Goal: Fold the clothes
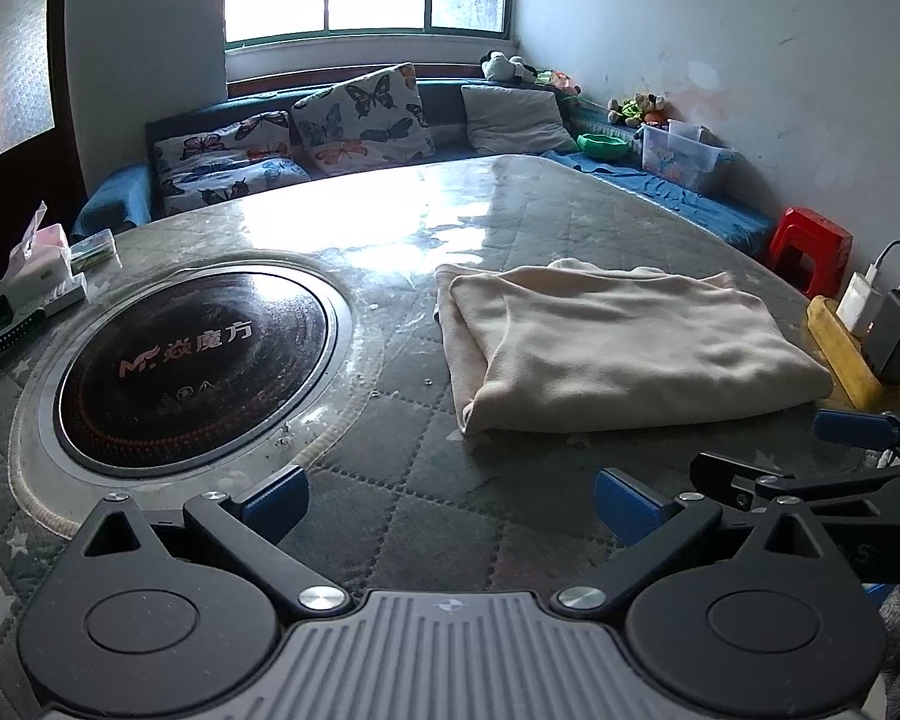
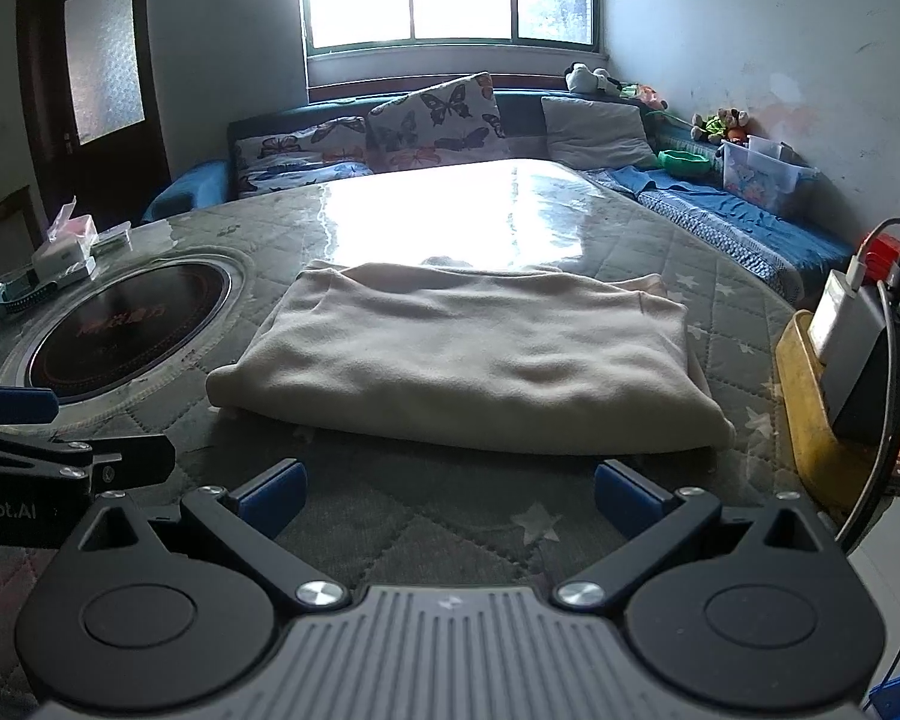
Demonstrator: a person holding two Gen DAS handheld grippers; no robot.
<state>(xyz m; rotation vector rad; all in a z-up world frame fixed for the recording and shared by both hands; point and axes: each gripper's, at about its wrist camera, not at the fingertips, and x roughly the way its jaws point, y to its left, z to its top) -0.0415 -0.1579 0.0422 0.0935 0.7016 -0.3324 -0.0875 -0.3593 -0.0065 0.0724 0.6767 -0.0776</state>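
Observation:
A cream garment (image 1: pixel 618 348) lies folded into a flat rectangle on the quilted table cover (image 1: pixel 390 516); it also shows in the right wrist view (image 2: pixel 468 354). My left gripper (image 1: pixel 450 501) is open and empty, just short of the garment's near left corner. My right gripper (image 2: pixel 447 495) is open and empty, in front of the garment's near edge, not touching it. The right gripper's blue fingertips (image 1: pixel 852 426) show at the right edge of the left wrist view. The left gripper's blue fingertips (image 2: pixel 15 405) show at the left of the right wrist view.
A round black induction hob (image 1: pixel 192 354) is set into the table at the left. A tissue box (image 1: pixel 42 264) and small items sit at the far left. A yellow tray (image 2: pixel 810 420) with chargers and cables stands at the right edge. A sofa with cushions (image 1: pixel 360 120) lies beyond.

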